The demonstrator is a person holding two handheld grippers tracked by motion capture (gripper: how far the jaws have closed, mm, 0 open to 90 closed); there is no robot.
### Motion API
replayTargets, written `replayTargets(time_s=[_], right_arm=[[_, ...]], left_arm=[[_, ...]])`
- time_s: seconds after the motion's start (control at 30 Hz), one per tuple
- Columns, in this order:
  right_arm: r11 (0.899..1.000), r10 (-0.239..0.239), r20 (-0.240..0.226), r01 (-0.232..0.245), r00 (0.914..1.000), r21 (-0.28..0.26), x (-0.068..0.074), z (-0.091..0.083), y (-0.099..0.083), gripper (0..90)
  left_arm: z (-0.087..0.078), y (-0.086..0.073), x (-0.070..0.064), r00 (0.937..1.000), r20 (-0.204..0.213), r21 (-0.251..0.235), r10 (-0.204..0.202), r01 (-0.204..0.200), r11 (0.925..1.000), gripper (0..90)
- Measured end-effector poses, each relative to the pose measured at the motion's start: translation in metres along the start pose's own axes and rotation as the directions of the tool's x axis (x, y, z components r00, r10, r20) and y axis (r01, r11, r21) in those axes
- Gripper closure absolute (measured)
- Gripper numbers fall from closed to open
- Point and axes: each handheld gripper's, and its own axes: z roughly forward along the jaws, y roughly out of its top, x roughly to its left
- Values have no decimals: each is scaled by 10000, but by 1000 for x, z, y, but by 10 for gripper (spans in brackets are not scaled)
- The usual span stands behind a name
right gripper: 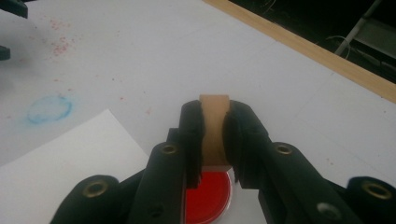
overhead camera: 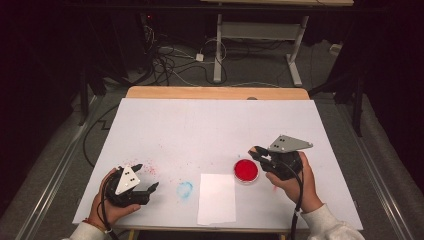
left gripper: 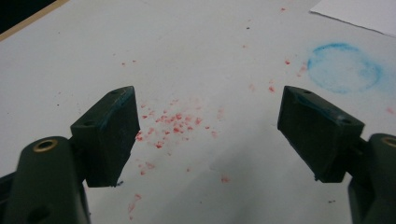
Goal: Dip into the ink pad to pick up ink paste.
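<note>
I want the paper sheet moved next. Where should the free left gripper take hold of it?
Judging by its flat pose, grip the sheet at its near edge, coming from the table's near side with the open left gripper; that edge lies close to the table's rim, so one jaw might slip under.

Stains and paper on the counter

A blue ring stain [overhead camera: 184,189] and red specks [left gripper: 173,122] are seen on the white counter [overhead camera: 210,125], beside a blank sheet [overhead camera: 217,199].

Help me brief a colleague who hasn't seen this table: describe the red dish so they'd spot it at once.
On the white table cover, look toward the near right, just left of the right gripper. The red dish sits there, off the upper right corner of the blank white paper sheet. It is a small, shallow, round dish filled solid red, unlike the faint blue ring stain left of the sheet.
</note>
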Motion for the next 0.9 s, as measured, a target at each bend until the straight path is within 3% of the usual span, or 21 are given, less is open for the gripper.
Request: replayTargets(time_s=[0.67,0.9], right_arm=[[9986,-519,-484,513,9975,-133,21,-8,4,762],[9975,-598,-423,613,9973,345,22,6,-2,762]], left_arm=[[1,3,-4,9996,-41,161,270,-269,9995,199],[1,3,-4,9996,-10,178,288,-288,9994,199]])
